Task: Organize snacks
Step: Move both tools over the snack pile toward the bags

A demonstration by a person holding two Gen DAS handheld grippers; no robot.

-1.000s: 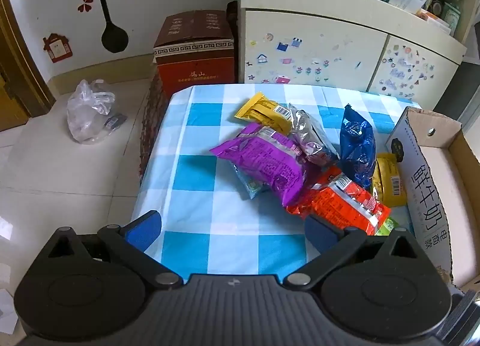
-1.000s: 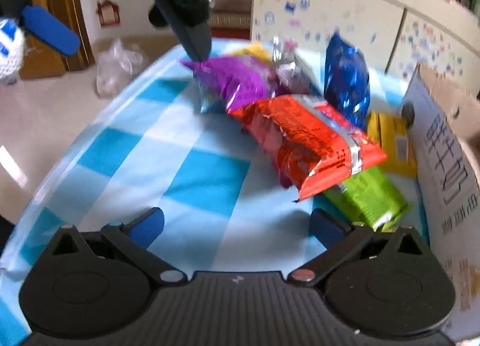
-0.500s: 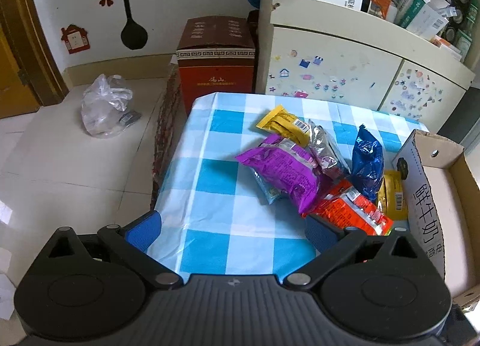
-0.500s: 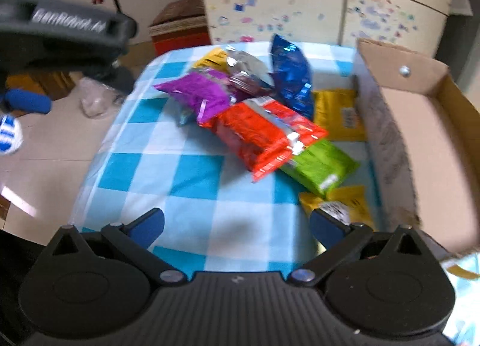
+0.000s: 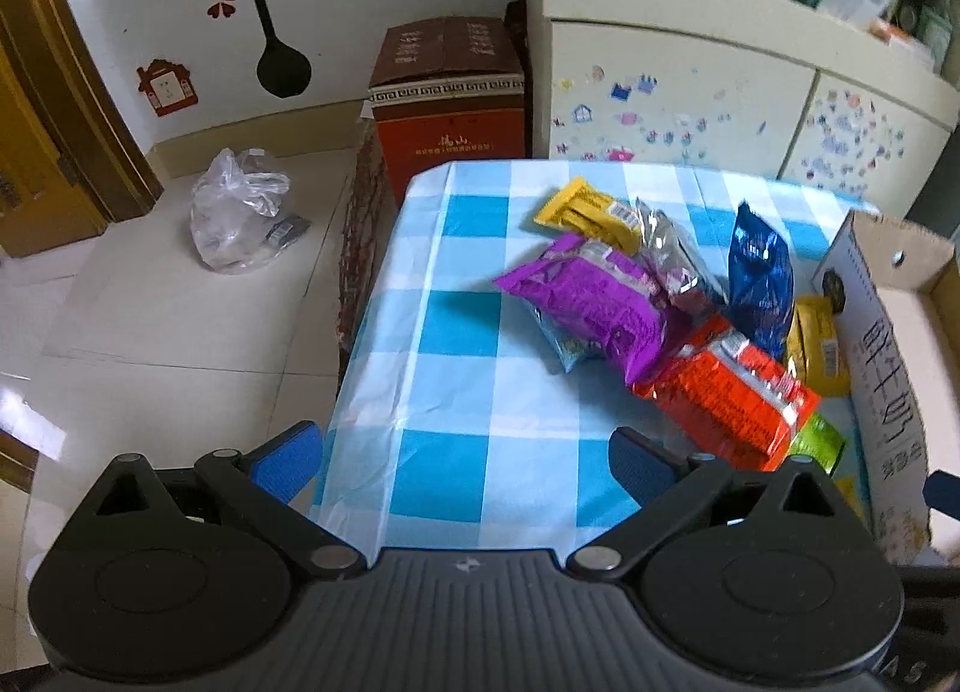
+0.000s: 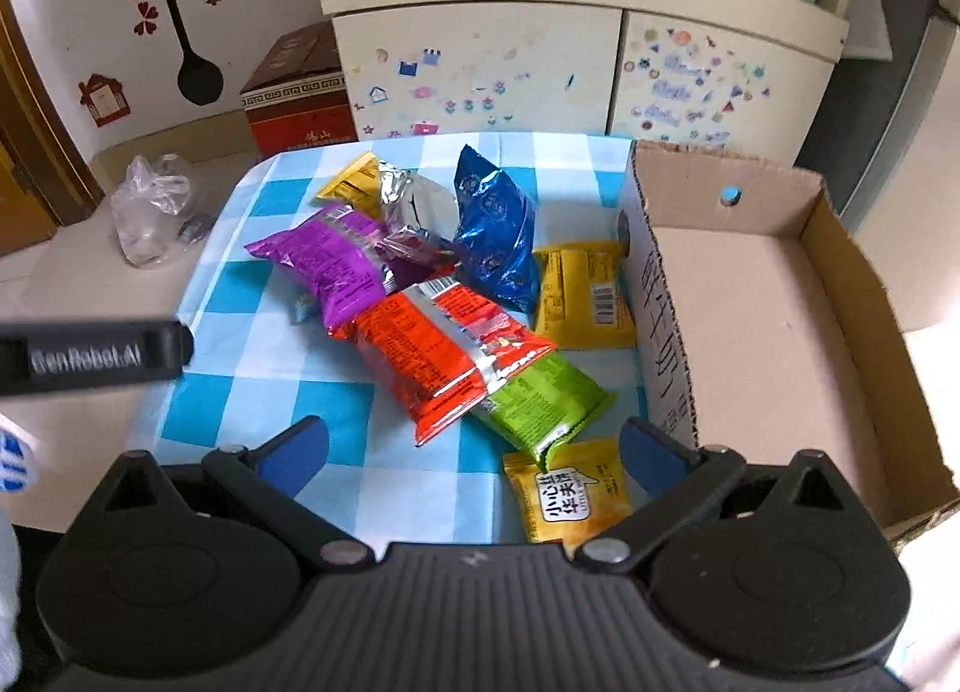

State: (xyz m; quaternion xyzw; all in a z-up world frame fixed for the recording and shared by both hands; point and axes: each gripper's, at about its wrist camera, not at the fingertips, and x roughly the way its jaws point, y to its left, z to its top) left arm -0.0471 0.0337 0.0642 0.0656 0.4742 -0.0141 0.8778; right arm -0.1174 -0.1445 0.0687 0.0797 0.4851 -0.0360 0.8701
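While both grippers are hanging above the near edge of the desk [image 6: 252, 374], the left gripper [image 5: 465, 455] is keeping its blue-padded fingers [image 5: 288, 452] spread wide with nothing between them. Right gripper [image 6: 474, 446] is doing the same, fingers apart and empty.

Snacks are lying in a loose heap on the blue-checked cloth. A purple bag [image 6: 336, 263] is overlapping a red-orange bag [image 6: 444, 356], which is lying across a green pack [image 6: 543, 398]. A blue bag [image 6: 495, 224] is leaning against a yellow pack [image 6: 582, 290] just beside the cardboard box [image 6: 762, 296]. A silver bag [image 6: 414, 206] and a yellow wrapper [image 6: 354, 182] are sitting at the far side of the heap. A small yellow packet [image 6: 567, 488] is lying nearest the right gripper, its lower edge cut off by the gripper body.

Something pale blue is peeking out under the purple bag (too little showing to identify). In the left view the green pack is mostly hidden behind the red-orange bag and the gripper's right finger.

The box is standing open at the desk's right side, its near corner running out of frame. A black bar with blurred lettering [image 6: 90, 356] is crossing the right view's left edge, only partly in view.

A clear plastic bag [image 5: 240, 218] is sitting on the floor, contents hard to make out.
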